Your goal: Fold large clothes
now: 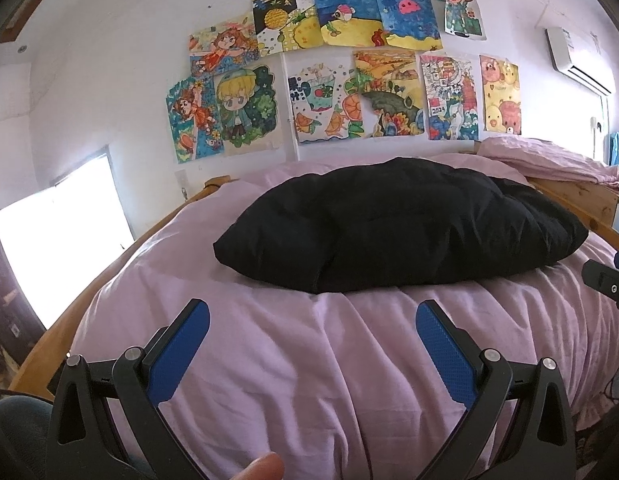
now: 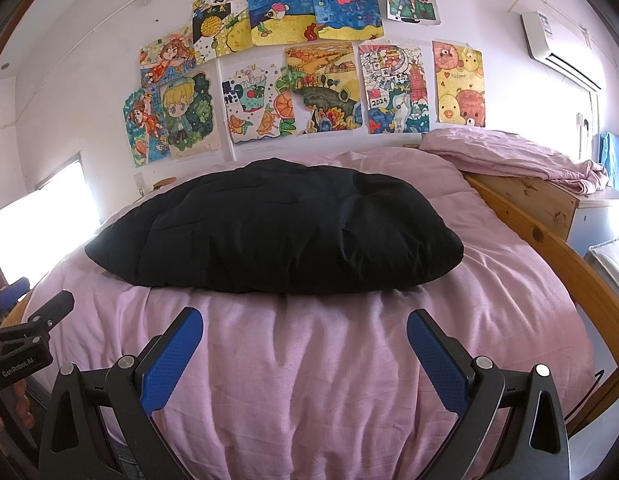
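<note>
The puffy black quilted garment (image 1: 397, 228) lies bundled mid-bed, toward the far edge of the pink bedsheet (image 1: 309, 360). Our left gripper (image 1: 312, 346) and right gripper (image 2: 304, 354) hover at the near edge, spread wide, empty. We'd better pinch both near corners evenly.

Black puffy garment (image 1: 397, 226) (folded into a plump bundle) on the pink bedcover (image 1: 309, 360).
</note>
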Available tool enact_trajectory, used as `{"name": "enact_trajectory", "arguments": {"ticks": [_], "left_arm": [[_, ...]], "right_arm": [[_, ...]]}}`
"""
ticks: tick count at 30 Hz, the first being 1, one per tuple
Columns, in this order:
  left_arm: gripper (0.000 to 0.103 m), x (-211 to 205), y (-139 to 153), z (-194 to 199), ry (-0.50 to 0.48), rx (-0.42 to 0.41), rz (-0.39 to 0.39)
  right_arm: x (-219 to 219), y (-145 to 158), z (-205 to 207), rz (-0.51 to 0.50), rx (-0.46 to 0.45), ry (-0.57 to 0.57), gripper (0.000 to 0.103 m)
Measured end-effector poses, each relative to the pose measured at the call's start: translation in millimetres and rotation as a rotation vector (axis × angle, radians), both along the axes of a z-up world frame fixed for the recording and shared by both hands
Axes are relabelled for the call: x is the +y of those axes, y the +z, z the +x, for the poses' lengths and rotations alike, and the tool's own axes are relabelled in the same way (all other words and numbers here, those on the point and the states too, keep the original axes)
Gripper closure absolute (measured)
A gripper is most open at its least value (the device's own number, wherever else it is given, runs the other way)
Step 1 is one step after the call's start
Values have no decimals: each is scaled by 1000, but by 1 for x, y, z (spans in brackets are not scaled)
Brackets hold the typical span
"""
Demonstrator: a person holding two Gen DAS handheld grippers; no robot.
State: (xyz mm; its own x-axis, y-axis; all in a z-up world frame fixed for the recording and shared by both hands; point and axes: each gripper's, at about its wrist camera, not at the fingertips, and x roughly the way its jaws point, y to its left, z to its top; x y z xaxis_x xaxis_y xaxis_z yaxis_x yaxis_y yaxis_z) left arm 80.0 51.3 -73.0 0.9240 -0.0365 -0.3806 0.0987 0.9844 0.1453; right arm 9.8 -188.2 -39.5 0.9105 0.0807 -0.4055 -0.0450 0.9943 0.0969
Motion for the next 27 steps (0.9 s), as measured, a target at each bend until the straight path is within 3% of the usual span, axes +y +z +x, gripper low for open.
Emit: {"name": "enact_trajectory", "arguments": {"ticks": [27], "left_arm": [[2, -5, -4, 0, 9, -3, 11]], "right_arm": [[1, 0, 0, 0, 1, 0, 0]]}}
